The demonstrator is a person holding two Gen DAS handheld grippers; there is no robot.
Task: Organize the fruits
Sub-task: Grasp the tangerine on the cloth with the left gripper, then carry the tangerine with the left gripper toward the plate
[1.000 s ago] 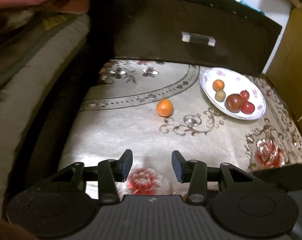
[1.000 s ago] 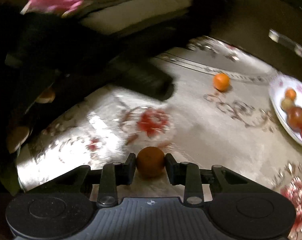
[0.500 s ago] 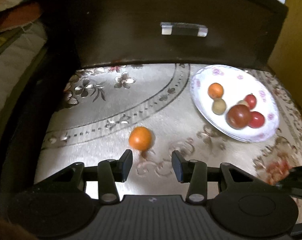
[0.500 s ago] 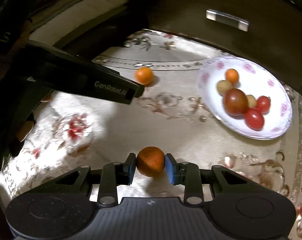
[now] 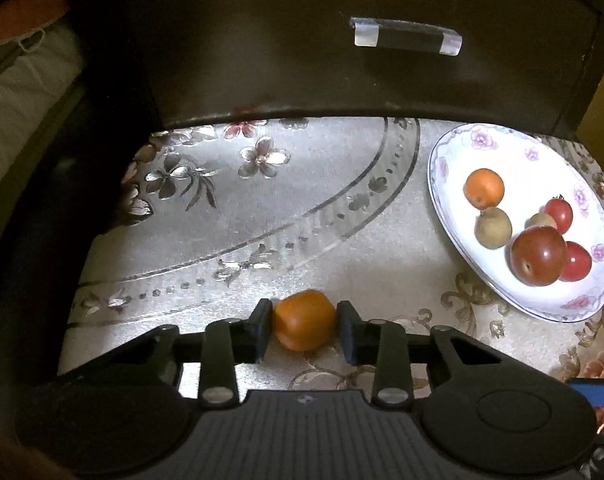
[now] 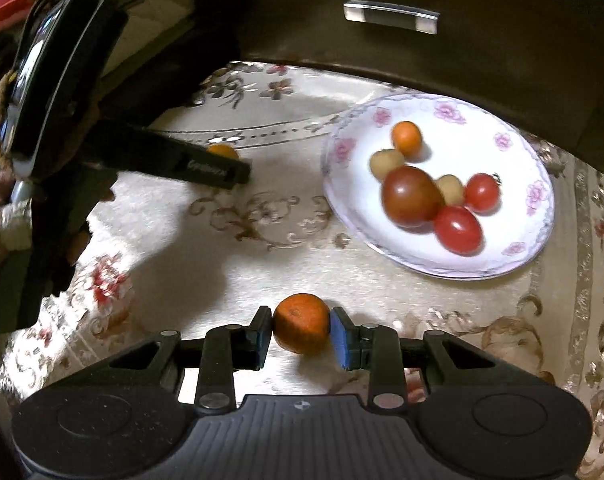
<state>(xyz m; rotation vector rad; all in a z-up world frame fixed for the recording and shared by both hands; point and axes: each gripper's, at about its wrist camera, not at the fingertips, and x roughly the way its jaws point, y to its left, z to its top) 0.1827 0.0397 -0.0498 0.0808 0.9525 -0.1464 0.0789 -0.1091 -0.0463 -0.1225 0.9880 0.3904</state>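
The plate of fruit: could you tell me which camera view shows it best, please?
The right wrist view: the whole plate lies open with every fruit visible, slightly blurred. The left wrist view shows it sharper but squeezed against the right edge.

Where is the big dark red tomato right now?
The big dark red tomato lies on the flowered plate, upper right in the right wrist view, touching a red tomato.

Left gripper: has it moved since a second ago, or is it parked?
Yes. The left gripper advanced toward the dark drawer front, and its jaws are closing around the orange on the cloth.
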